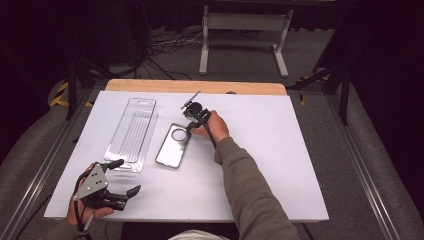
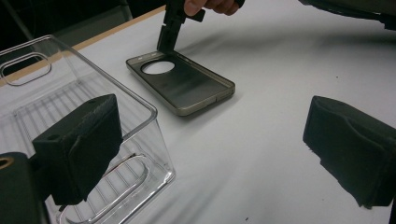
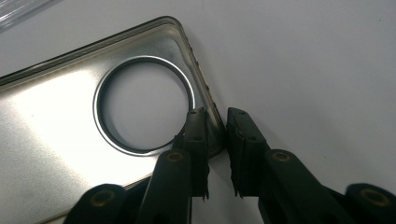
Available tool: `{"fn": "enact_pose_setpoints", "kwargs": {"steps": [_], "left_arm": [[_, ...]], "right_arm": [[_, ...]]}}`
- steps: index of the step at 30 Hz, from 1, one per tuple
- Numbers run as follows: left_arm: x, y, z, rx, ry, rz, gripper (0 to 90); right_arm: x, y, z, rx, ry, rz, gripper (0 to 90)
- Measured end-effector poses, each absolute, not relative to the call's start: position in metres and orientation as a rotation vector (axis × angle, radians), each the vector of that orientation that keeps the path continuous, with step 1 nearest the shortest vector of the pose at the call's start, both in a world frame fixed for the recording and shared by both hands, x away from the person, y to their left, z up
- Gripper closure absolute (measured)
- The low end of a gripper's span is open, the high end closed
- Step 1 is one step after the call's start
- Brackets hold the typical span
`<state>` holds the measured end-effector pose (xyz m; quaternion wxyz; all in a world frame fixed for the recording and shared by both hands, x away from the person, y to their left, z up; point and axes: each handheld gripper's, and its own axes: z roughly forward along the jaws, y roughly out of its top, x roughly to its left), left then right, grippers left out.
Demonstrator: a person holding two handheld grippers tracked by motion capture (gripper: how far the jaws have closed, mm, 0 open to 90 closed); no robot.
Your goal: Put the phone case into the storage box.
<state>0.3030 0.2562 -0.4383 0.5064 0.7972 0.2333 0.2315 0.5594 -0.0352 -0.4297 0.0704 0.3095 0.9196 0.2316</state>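
We log the phone case (image 1: 172, 145) lying flat on the white table (image 1: 280, 170), just left of centre in the high view, cutout end toward the top of the frame. The round camera cutout (image 3: 144, 105) sits mid-frame in the right claw's view.

R claw (image 1: 189, 128) comes down on the case's upper right corner in the high view. In its own view (image 3: 216, 126) one jaw stands inside the case wall and the other outside it, w/ the rim between them. Jaws are nearly together, but we cannot tell if the pads press the rim yet or if a thin gap remains; case sits flat on the table. The right hand (image 1: 216, 125) grips the tool just right of the case, sleeve running toward the bottom of the frame.

L claw (image 1: 122, 176) sits at lower left in the high view, held by the left hand (image 1: 82, 212), jaws spread wide apart w/ nothing between them. In its own view (image 2: 219, 140) the pads frame bare table, case (image 2: 187, 86) beyond.

Clear plastic tray (image 1: 132, 132) lies just left of the case, approx. parallel to it, not touching. The L claw's upper jaw lies near the tray's lower end.
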Motion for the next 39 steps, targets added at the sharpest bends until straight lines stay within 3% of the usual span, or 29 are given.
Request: {"fn": "enact_pose_setpoints", "kwargs": {"steps": [12,25,39], "left_arm": [[0.303,0.256,-0.439,1.927,0.565,0.550,5.3],[0.304,0.257,-0.438,1.925,0.571,0.546,5.4],[0.303,0.257,-0.434,1.897,0.580,0.589,6.5]], "right_arm": [[0.554,-0.025,-0.429,0.777,2.723,0.596,87.2],[0.543,-0.026,-0.428,0.649,2.657,0.590,89.1],[0.514,-0.050,-0.399,0.558,2.470,0.718,89.1]]}}
